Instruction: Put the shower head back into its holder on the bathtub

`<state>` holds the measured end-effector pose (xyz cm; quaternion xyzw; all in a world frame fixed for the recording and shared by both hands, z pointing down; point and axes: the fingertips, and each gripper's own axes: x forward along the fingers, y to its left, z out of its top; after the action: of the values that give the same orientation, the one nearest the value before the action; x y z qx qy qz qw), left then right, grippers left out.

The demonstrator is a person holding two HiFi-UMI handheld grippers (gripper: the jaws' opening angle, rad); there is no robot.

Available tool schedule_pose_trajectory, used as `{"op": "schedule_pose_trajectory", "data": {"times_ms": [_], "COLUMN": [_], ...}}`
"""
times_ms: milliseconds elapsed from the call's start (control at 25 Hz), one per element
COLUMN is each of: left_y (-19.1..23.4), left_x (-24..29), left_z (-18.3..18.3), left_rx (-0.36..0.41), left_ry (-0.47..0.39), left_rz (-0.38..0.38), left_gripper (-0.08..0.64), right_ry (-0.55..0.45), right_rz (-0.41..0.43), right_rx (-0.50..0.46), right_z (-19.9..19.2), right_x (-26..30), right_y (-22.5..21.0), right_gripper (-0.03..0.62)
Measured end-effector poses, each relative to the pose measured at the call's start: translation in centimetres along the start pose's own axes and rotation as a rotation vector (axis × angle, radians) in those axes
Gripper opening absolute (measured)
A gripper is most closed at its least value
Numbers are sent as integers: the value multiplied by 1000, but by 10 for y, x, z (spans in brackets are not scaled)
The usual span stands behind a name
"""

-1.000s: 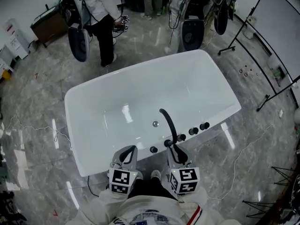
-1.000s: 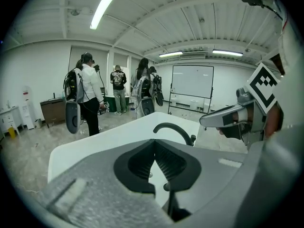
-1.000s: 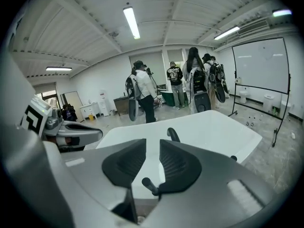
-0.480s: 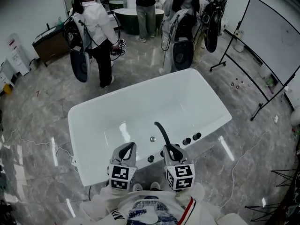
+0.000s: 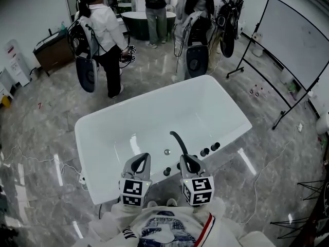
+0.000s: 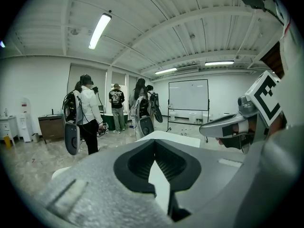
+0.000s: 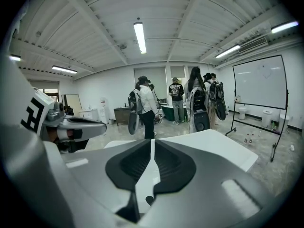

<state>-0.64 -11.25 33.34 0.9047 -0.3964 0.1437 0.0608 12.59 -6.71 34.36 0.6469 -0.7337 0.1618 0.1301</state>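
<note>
The white bathtub point(image 5: 149, 112) fills the middle of the head view, and on its near rim, at lower centre, a slim black arched piece rises and curves out over the basin. I take this for the shower head point(image 5: 181, 144), standing upright in its holder, though from this height it cannot be told for certain from a spout. No loose head lies in the tub or on the marble floor, and no hose shows. A row of black knobs point(image 5: 215, 146) sits on the same rim to its right, and the drain point(image 5: 167, 152) lies just left of it. Both grippers hover at the bottom of the frame on the person's side of the rim. The left gripper point(image 6: 154, 142) has its jaws pressed together at the tips, with nothing between them. The right gripper point(image 7: 152, 141), just below the foot of the arched piece, has jaws that have just been closing and now leave only a thin slit, also empty. By this the task looks finished, or nearly so. If the head needs reseating, it would likely handle as a rigid, fairly light piece with a smooth dark finish that could slip in padded jaws. The straight lower stem near the rim is probably the best place to pinch it, not the curved upper end. A hidden hose could also pull back on it. Other people stand well apart at the top of the frame.
</note>
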Motion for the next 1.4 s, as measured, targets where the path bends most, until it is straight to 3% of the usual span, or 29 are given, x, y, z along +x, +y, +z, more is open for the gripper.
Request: {"op": "schedule_pose_trajectory", "data": {"times_ms": [400, 800, 1400], "left_y": [10, 12, -58], "left_x": [-21, -45, -101], "left_z": [-17, -15, -27], "left_rx": [-24, -24, -7], "left_ry": [7, -20, 6], "left_rz": [-38, -41, -30], "left_gripper": [6, 6, 6], "right_ry": [-2, 15, -30], "right_rz": [-79, -73, -28], "right_rx": [23, -26, 6], "right_z": [-6, -15, -41], "right_x": [-10, -27, -106], "right_y": [15, 40, 40], "right_gripper": [6, 6, 6]}}
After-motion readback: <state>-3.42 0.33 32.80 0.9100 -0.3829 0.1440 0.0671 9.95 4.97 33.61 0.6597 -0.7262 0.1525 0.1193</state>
